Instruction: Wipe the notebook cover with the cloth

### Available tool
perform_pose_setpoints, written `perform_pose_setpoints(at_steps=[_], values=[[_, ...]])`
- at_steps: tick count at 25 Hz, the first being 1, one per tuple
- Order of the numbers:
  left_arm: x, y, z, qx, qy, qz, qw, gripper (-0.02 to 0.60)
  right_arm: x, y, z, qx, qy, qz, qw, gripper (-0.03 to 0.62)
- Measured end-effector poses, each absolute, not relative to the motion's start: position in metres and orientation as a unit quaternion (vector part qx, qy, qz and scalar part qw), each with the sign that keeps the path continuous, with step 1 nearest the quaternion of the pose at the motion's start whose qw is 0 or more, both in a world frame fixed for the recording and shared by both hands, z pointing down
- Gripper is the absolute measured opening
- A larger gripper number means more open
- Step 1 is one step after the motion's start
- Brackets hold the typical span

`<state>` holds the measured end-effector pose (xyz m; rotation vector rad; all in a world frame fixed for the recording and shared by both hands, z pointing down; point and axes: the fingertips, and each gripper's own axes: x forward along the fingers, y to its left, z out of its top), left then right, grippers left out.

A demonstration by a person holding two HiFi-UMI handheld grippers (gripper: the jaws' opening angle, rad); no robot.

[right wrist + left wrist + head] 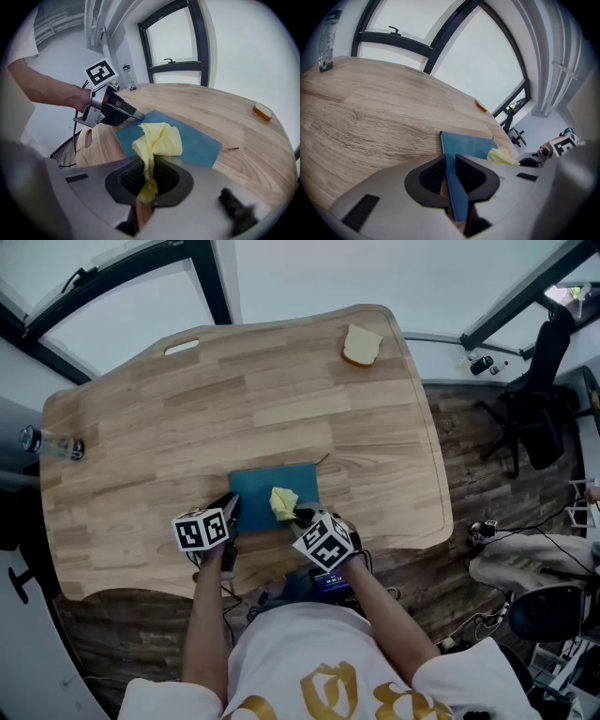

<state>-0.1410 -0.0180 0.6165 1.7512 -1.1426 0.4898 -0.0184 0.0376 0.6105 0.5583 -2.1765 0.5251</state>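
Note:
A blue notebook (272, 498) lies flat near the front edge of the wooden table (234, 409). My left gripper (228, 512) is shut on the notebook's left edge; in the left gripper view the blue cover (465, 146) runs between the jaws. My right gripper (302, 517) is shut on a bunched yellow cloth (283, 502), which rests on the cover's right half. The right gripper view shows the cloth (157, 140) rising from the jaws over the notebook (192, 140), with the left gripper (133, 114) at the notebook's far corner.
A slice of bread (361, 345) lies at the table's far right. A clear bottle (52, 443) lies at the left edge. A slot handle (181, 347) is cut in the far left of the tabletop. Office chairs (534, 409) and cables stand on the floor to the right.

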Motion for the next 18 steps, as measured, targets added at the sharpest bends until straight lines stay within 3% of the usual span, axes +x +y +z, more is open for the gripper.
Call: perform_pose_setpoints(at_steps=[18], values=[[-0.141,-0.017,0.617,0.716,-0.47,0.202,0.475,0.072,0.009,0.033,0.611,0.267,-0.851,0.233,0.388,0.04]])
